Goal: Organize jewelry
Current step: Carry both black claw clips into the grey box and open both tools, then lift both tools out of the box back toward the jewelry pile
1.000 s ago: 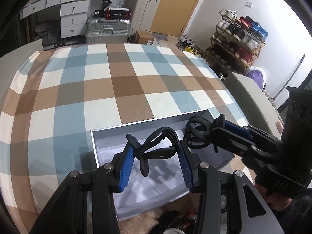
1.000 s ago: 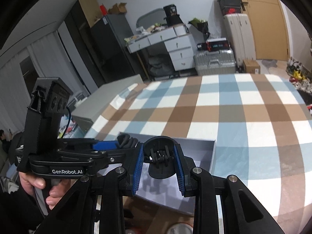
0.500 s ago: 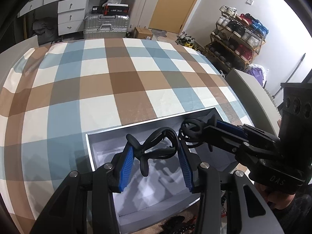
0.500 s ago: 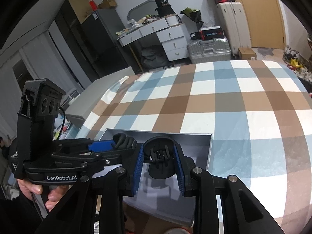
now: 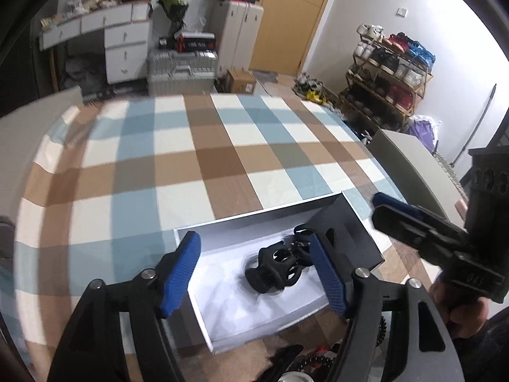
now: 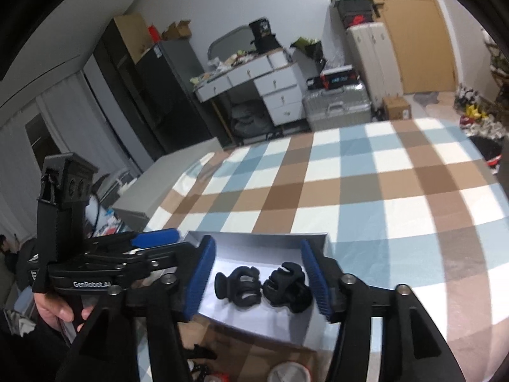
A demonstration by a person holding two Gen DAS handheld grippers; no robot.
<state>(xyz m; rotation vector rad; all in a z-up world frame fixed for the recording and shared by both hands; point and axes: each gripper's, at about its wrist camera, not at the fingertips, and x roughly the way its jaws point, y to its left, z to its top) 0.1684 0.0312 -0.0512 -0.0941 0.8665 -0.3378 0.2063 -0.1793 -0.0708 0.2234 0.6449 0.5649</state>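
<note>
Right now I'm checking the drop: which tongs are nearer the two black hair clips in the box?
Left tongs, open astride the hair clips. Right tongs hang nearer the box's end.

Each camera rides its tongs, looking forward and down from close above. Both views share the open box (image 5: 356, 222) (image 6: 261, 238) on the checked surface (image 5: 197, 165) (image 6: 366, 191).

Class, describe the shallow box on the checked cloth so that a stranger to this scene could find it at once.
Start at the table under the blue, brown and white checked cloth. At its near edge lies a shallow open box with a pale lining. It alone holds two black hair claw clips, lying side by side.
</note>
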